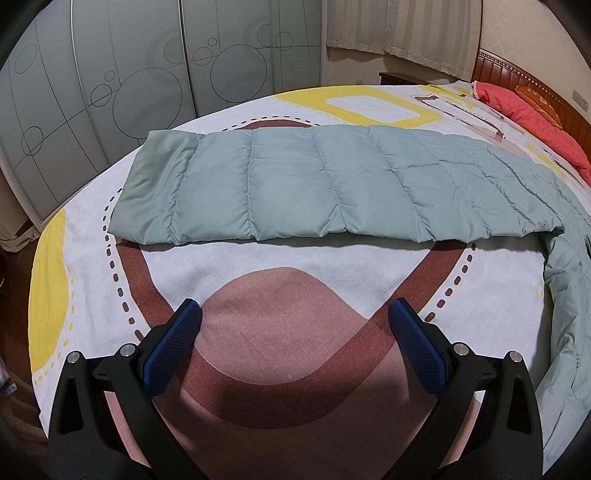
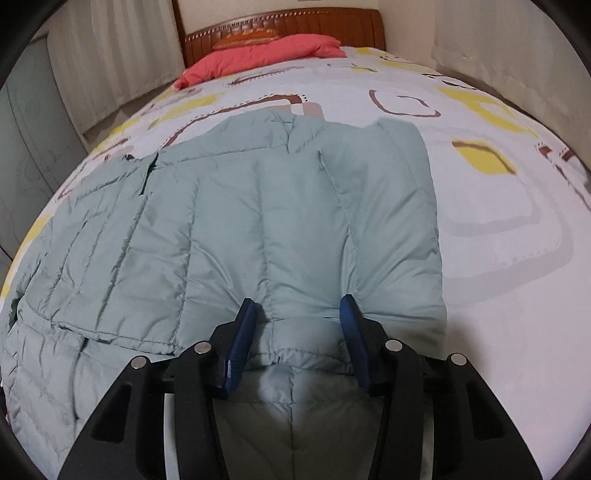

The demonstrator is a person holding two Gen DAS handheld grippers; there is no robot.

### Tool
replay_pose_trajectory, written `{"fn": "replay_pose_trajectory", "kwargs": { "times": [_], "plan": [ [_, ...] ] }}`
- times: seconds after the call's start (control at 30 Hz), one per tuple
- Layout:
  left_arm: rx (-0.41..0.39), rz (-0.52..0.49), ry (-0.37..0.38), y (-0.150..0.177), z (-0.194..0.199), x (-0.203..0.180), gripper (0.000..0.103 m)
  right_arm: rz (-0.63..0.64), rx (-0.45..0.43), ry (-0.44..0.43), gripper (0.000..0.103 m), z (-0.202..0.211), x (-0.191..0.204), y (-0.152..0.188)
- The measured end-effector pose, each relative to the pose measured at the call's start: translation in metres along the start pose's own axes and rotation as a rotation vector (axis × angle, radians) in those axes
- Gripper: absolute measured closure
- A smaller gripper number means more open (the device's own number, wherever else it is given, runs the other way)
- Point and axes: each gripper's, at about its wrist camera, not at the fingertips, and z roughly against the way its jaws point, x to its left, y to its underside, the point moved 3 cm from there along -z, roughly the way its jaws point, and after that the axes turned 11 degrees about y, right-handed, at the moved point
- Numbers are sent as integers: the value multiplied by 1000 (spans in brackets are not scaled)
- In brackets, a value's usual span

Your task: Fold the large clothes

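A pale green quilted puffer jacket [image 1: 295, 184] lies across the patterned bedsheet [image 1: 277, 266]; in the left wrist view one long padded part is laid flat and the rest trails down at the right. My left gripper [image 1: 295, 306] hovers open over bare sheet in front of the jacket, with nothing between its blue pads. In the right wrist view the jacket [image 2: 221, 229] spreads out under my right gripper [image 2: 296, 300]. A puffed ridge of the jacket fills the gap between the fingers, and creases gather at both tips. The jaws stand partly apart, pressed on that ridge.
A red quilt [image 2: 258, 55] and an orange pillow lie by the wooden headboard [image 2: 314, 22]. Bare sheet [image 2: 498, 258] lies right of the jacket. Frosted wardrobe doors [image 1: 129, 74] stand beyond the bed's far side, with curtains [image 1: 406, 26] beside them.
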Motion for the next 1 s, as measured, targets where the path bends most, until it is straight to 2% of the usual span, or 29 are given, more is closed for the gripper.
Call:
{"fn": "replay_pose_trajectory", "kwargs": {
  "times": [0.1, 0.2, 0.27, 0.3, 0.37, 0.47, 0.6, 0.67, 0.73, 0.83, 0.93, 1.0],
  "plan": [
    [-2, -1, -2, -1, 0, 0, 2, -36, -19, -24, 55, 9, -5, -21],
    [-2, -2, -2, -1, 0, 0, 2, -70, -92, 16, 55, 10, -16, -49],
    [-2, -1, -1, -1, 0, 0, 2, -98, -101, 37, 54, -4, -24, -62],
    [-2, 0, 0, -1, 0, 0, 2, -112, -73, 65, 54, -21, -30, -65],
    [-2, -1, -1, -1, 0, 0, 2, -123, 52, 53, 54, -57, -35, -60],
    [-4, 2, 2, 0, 1, 0, 2, -102, 24, 66, 54, -47, -32, -72],
    [-5, -2, -3, 0, 0, 0, 2, -127, -60, 57, 54, -39, -35, -97],
    [-4, -2, -3, 0, 0, 0, 2, -128, -36, 69, 48, -59, -35, -101],
    [-4, -3, -4, -1, 0, 0, 2, -111, 40, 65, 45, -92, -31, -96],
    [-4, -1, -1, 0, 0, 0, 2, -65, 12, 105, 45, -79, -21, -100],
    [-5, -4, -4, 0, 0, 0, 2, -108, -15, 39, 45, -44, -17, -88],
    [-4, -2, -2, 0, 0, 0, 2, -94, -39, 36, 45, -26, -14, -69]
  ]
}}
